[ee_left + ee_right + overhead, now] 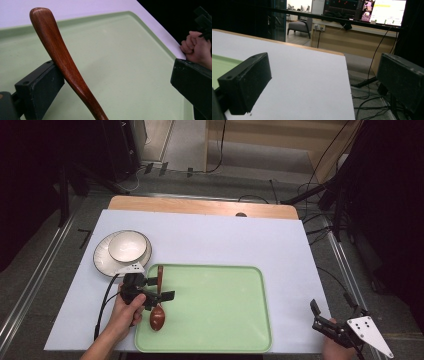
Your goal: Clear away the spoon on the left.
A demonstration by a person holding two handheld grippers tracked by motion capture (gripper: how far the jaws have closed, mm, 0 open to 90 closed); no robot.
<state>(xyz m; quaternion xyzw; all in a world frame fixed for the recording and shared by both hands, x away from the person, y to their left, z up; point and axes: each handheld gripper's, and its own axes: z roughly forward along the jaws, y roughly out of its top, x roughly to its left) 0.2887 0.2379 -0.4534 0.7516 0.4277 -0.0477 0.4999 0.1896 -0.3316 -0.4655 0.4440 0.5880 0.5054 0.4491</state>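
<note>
Wooden spoon (158,306): on green tray (225,320), left edge; bowl end toward person, handle pointing away.
Left gripper (159,289): jaws spread wide, straddling spoon handle (62,60); handle rests against one jaw, other jaw well apart. Nothing clamped.
Right gripper (322,319): jaws apart, empty, idle at table's (300,270) right front corner.
Small bowl (127,246) on plate (102,260): beside tray's far-left corner.
Risk: smooth, tapered handle likely to slip or pivot if jaws close off-centre; spoon could skid across tray.

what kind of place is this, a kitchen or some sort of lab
Probably a lab or recording room, not a kitchen: monitors glow on a back counter, cables trail over the floor, and the table holds a staged setup of a tray, bowl and wooden spoon.
</note>
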